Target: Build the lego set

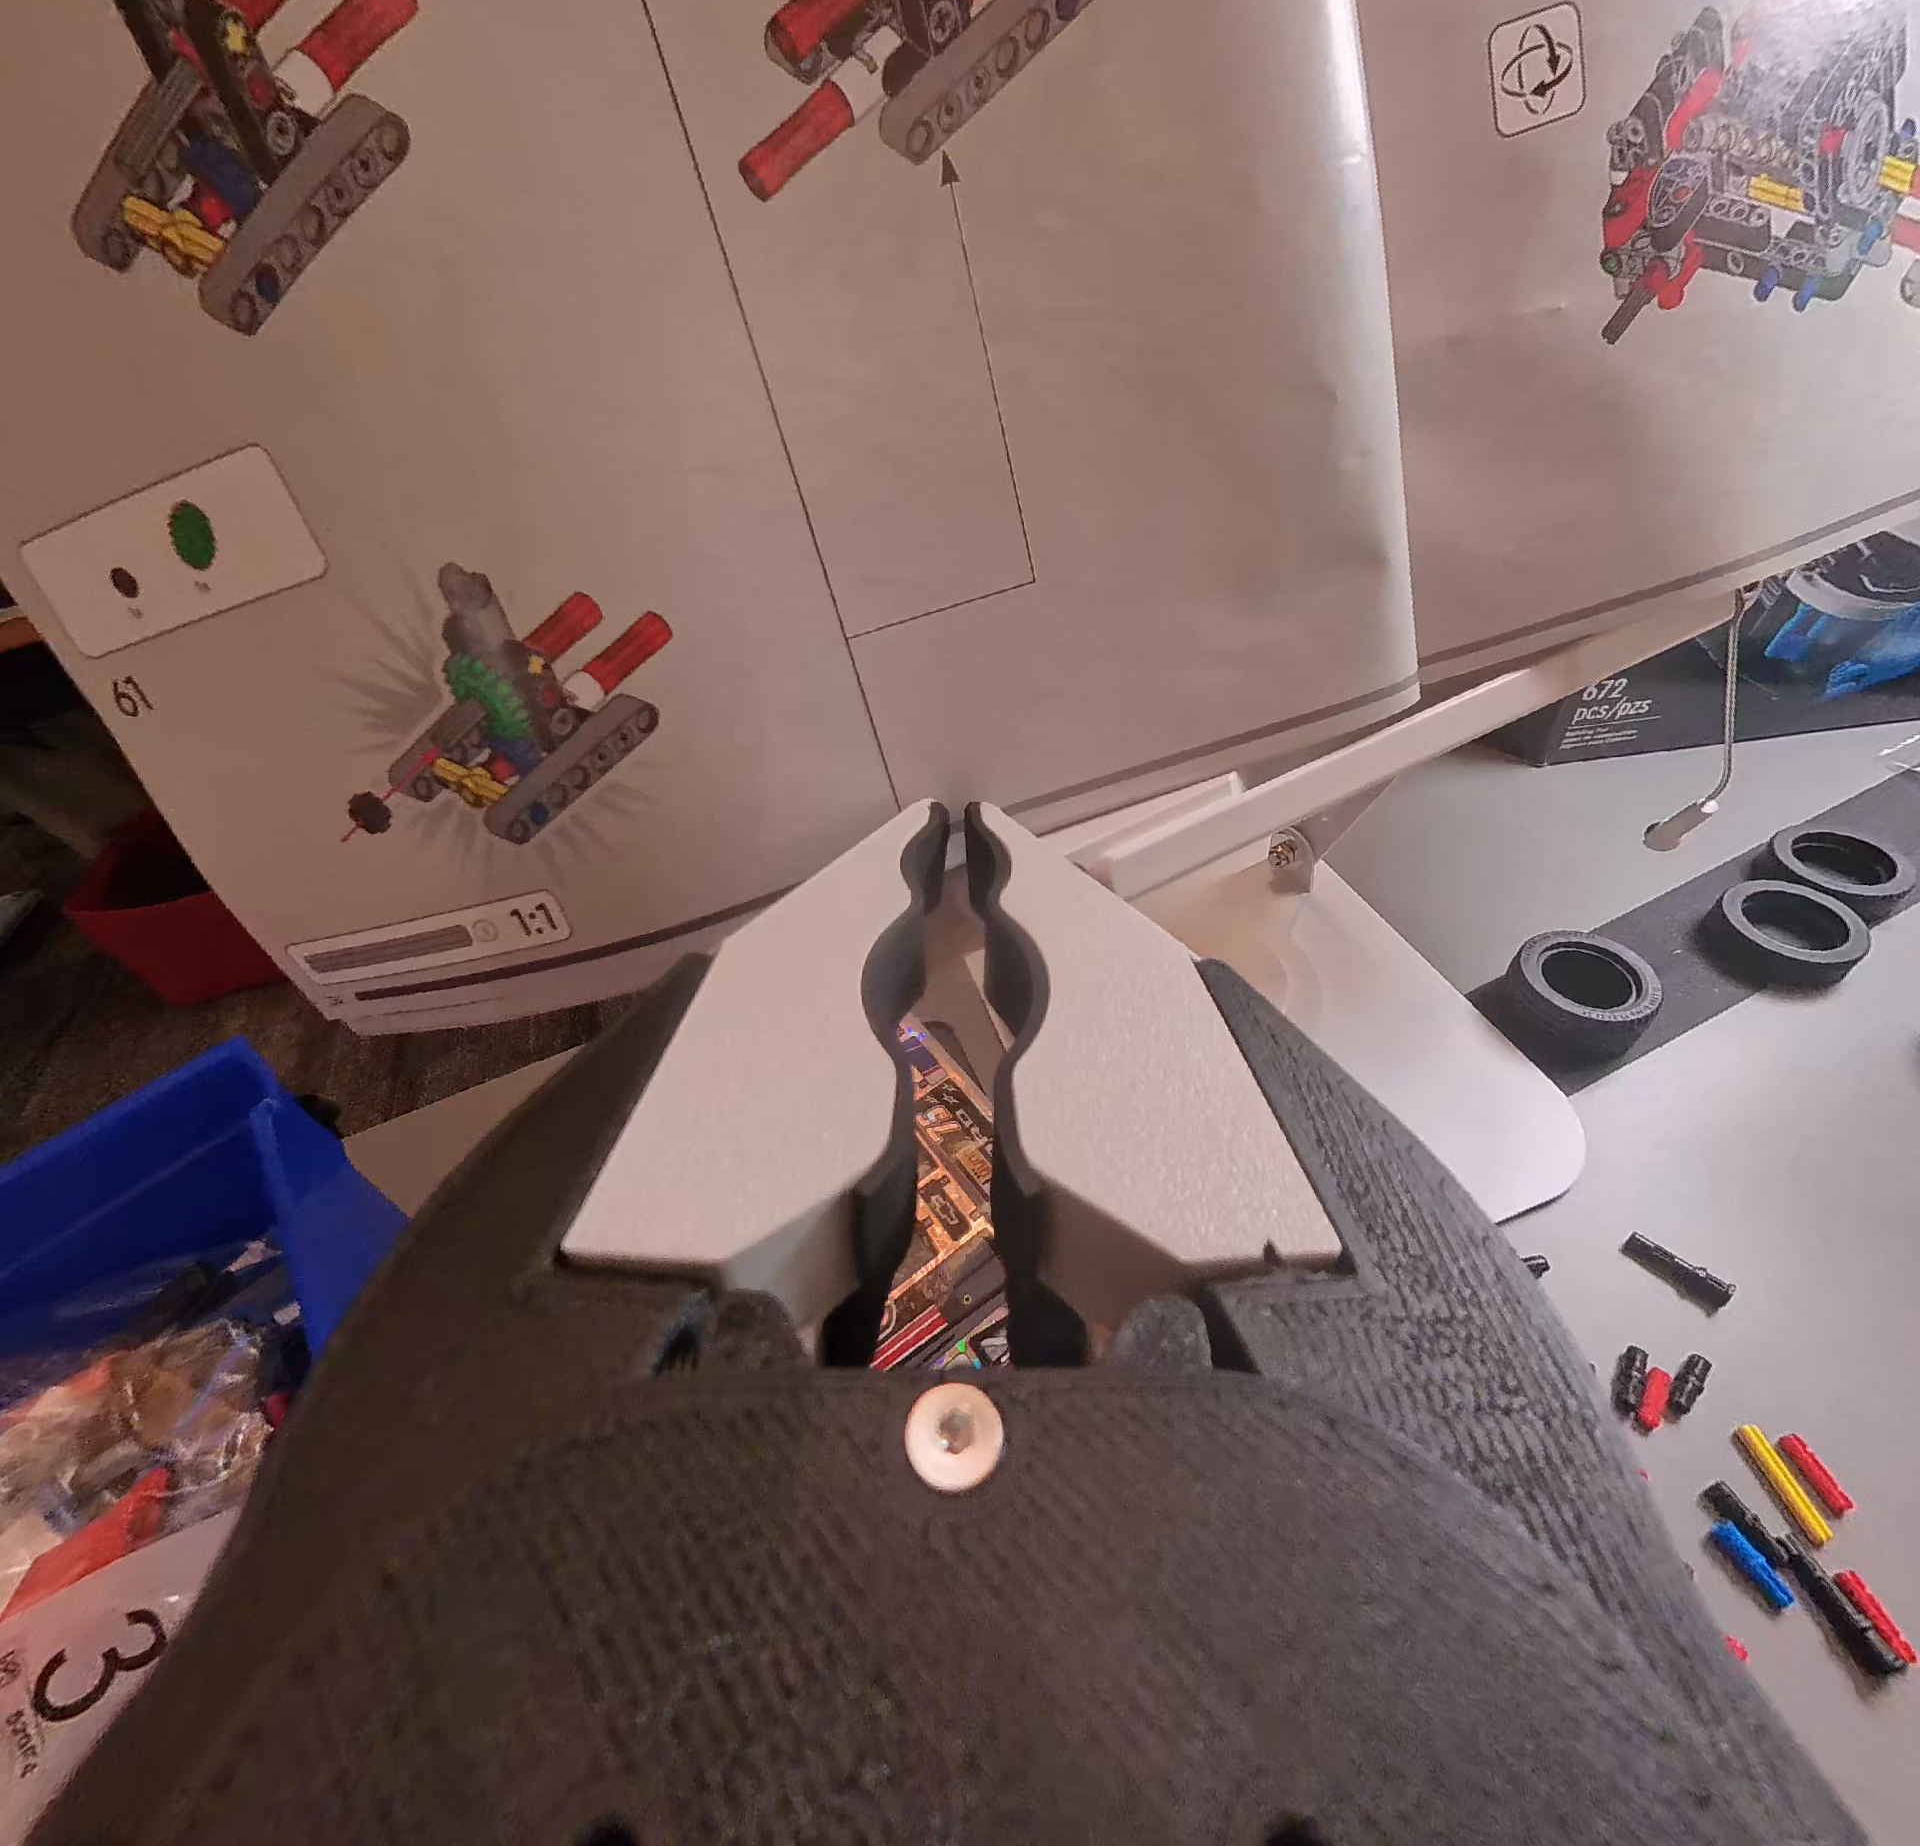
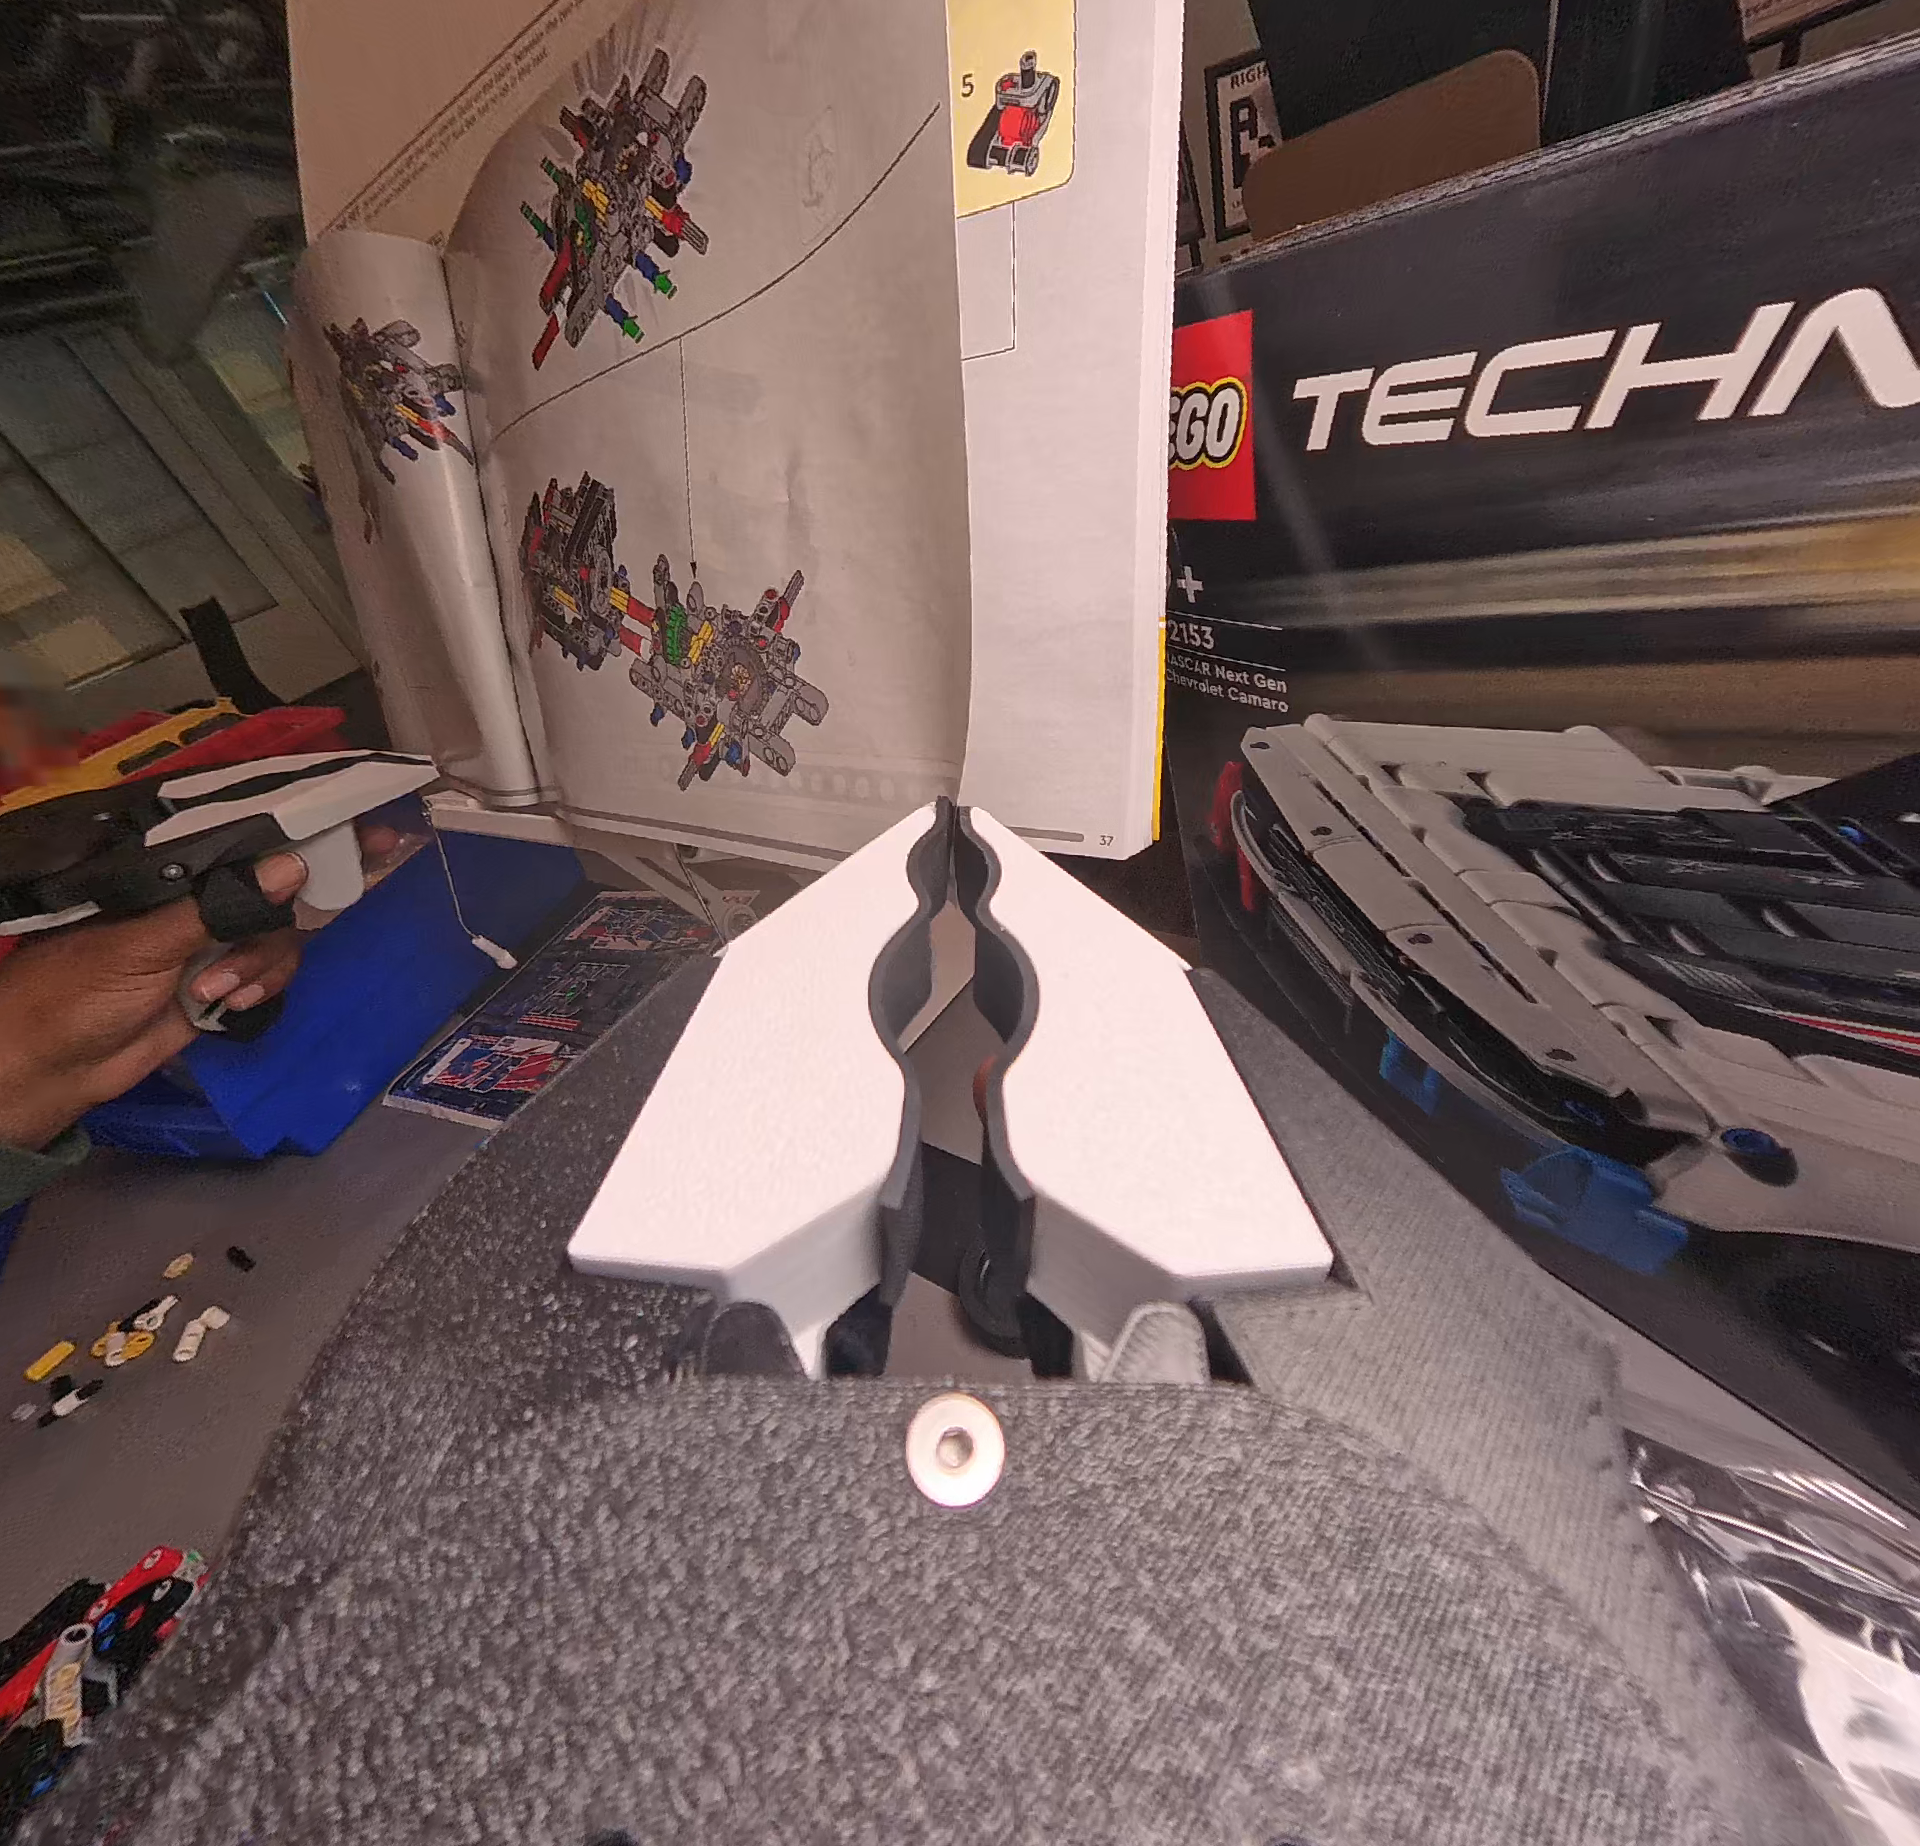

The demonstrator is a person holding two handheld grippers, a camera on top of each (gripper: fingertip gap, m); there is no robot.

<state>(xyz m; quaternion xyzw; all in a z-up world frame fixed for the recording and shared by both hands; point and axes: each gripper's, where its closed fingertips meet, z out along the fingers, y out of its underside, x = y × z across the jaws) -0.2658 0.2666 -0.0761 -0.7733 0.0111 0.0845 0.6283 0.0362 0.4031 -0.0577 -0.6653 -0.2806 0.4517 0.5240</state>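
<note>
Across the far side of the grey worktop (image 1: 1714,1225) stands the open instruction booklet (image 1: 727,394), propped upright on a white stand (image 1: 1455,1069) and filling most of the left wrist view. To its right, in the right wrist view, the dark set box (image 2: 1558,653) stands just beside the booklet's edge. A blue bin (image 1: 156,1204) sits at the near left, with a numbered bag of parts (image 1: 104,1484) just beside it and a sticker sheet (image 2: 540,1007) lying flat next to the bin. Three black tyres (image 1: 1787,934) rest in a row on a dark strip at the far right. Loose lego pins and axles (image 1: 1808,1547), black, red, yellow and blue, lie scattered on the near right of the worktop; more small pieces (image 2: 125,1339) lie at the near left in the right wrist view. The left gripper (image 1: 956,820) has its fingers pressed nearly together at the tips and pinches nothing. The right gripper (image 2: 951,814) likewise has its tips together, empty. A hand (image 2: 104,1017) holds the left gripper's handle above the blue bin.
</note>
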